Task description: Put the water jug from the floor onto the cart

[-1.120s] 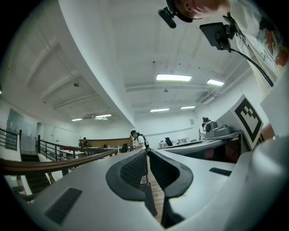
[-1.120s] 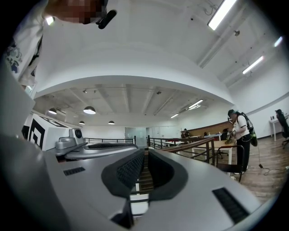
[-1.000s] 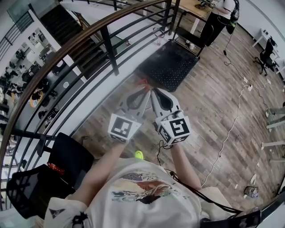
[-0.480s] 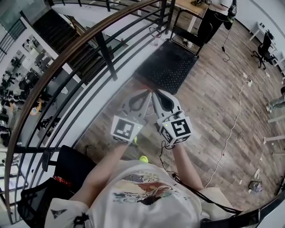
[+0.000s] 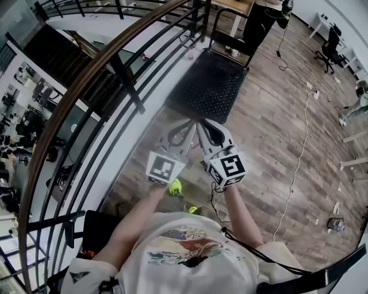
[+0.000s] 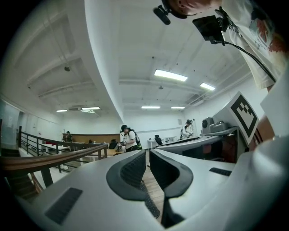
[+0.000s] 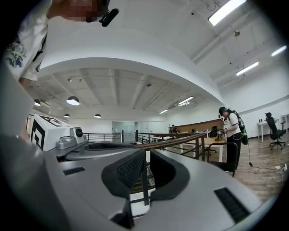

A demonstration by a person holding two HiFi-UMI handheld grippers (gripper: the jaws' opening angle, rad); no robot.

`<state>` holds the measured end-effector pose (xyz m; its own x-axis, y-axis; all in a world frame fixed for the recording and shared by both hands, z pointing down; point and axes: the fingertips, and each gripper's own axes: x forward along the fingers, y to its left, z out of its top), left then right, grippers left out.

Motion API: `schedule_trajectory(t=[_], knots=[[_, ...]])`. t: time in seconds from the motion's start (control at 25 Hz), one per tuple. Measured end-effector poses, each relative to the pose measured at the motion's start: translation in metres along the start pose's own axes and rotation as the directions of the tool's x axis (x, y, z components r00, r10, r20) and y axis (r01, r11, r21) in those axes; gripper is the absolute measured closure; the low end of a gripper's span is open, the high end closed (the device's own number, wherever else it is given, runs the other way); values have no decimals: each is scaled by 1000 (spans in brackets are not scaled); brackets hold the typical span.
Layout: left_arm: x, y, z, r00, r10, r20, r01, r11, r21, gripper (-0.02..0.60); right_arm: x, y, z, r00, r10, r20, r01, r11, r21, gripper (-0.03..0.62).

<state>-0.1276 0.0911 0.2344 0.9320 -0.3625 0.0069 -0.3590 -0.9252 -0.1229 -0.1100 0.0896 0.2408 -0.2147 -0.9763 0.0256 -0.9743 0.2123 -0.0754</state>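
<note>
The cart (image 5: 210, 86), a black flat platform with a dotted deck and a push handle (image 5: 229, 35) at its far end, stands on the wooden floor just beyond my grippers. In no view do I see a water jug. My left gripper (image 5: 189, 123) and right gripper (image 5: 200, 123) are held side by side, level, with their tips close to the cart's near edge. Both are shut with nothing between the jaws. The left gripper (image 6: 147, 154) looks across the room. Seen in its own view, the right gripper (image 7: 146, 154) faces the railing (image 7: 180, 140).
A curved black railing (image 5: 123, 74) with a wooden handrail runs along the left, with a stairwell drop beyond it. A person (image 5: 261, 17) stands past the cart near a desk. A white cable (image 5: 299, 155) lies on the floor at the right, and an office chair (image 5: 329, 41) stands far right.
The cart and railing have come nearer and lower in the head view as the person walks forward. Both grippers stay shut and side by side.
</note>
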Motion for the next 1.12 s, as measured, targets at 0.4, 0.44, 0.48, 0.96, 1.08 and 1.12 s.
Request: schedule_trajectory(t=[0.4, 0.44, 0.48, 0.96, 1.08, 1.12], knots=[[17, 40, -40, 999, -27, -22, 26, 999, -20, 566, 46, -12, -28, 999, -18, -33, 18, 1000, -2, 560], [20, 41, -43, 999, -24, -24, 24, 999, -23, 566, 49, -14, -30, 999, -16, -37, 16, 1000, 2, 560], [22, 43, -45, 999, -20, -26, 19, 999, -26, 566, 51, -17, -31, 999, -14, -39, 14, 1000, 6, 560], [57, 71, -59, 990, 116, -76, -118, 993, -28, 565, 89, -48, -41, 991, 117, -64, -116, 993, 19, 559], [72, 80, -58, 982, 166, -91, -168, 986, -18, 565, 101, -62, -37, 981, 180, -67, -180, 984, 7, 559], [77, 82, -58, 979, 185, -91, -187, 982, -17, 565, 105, -66, -38, 977, 202, -71, -202, 979, 3, 559]])
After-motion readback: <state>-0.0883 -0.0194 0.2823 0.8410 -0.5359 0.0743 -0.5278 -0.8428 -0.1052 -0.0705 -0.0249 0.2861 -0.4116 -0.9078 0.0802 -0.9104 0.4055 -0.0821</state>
